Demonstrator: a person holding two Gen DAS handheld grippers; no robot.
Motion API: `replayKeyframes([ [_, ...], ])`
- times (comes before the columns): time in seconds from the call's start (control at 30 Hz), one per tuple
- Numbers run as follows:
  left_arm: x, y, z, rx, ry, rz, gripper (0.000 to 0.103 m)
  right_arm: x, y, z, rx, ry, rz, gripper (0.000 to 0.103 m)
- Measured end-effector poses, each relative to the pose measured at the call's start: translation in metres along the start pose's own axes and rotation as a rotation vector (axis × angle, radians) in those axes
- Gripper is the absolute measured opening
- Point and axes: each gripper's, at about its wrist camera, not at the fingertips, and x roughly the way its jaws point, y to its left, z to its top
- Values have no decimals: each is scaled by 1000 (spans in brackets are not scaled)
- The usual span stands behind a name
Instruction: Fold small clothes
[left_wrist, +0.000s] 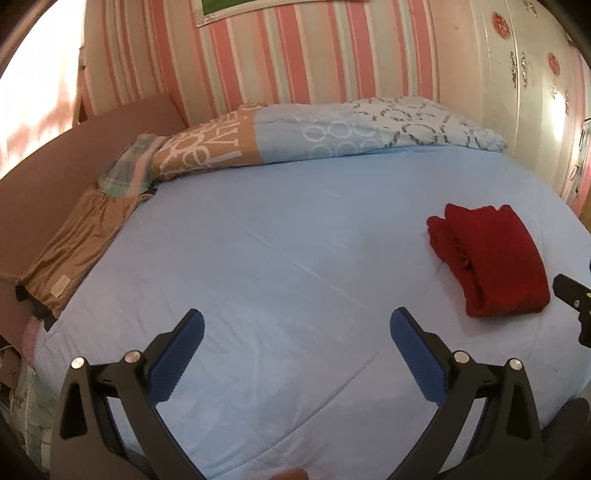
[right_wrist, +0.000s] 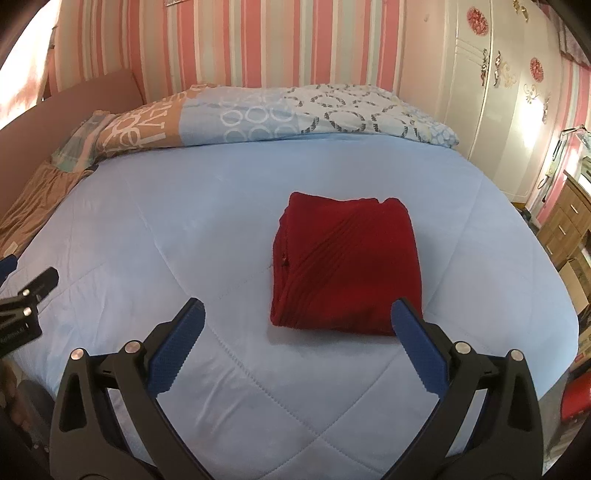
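Observation:
A red garment lies folded into a thick rectangle on the light blue bedspread. In the left wrist view the garment sits at the right. My right gripper is open and empty, held just in front of the garment's near edge, apart from it. My left gripper is open and empty over bare bedspread, well left of the garment. The tip of the right gripper shows at the right edge of the left wrist view.
A patterned blue and tan duvet is bunched along the head of the bed. A tan cloth lies at the bed's left side by the headboard. A white wardrobe and wooden drawers stand to the right.

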Motion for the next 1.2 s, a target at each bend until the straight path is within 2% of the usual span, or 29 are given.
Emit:
replayKeyframes([
  [0.17, 1, 7, 2, -71, 21, -45, 101, 1, 2, -1, -2, 6, 1, 100],
  [0.27, 0, 8, 6, -85, 21, -17, 101, 1, 0, -2, 5, 8, 2, 100],
  [0.67, -5, 4, 8, -85, 27, -52, 101, 1, -2, -2, 13, 8, 4, 100],
  [1.2, -5, -1, 7, -82, 28, -55, 101, 1, -8, -1, 23, 7, 11, 100],
])
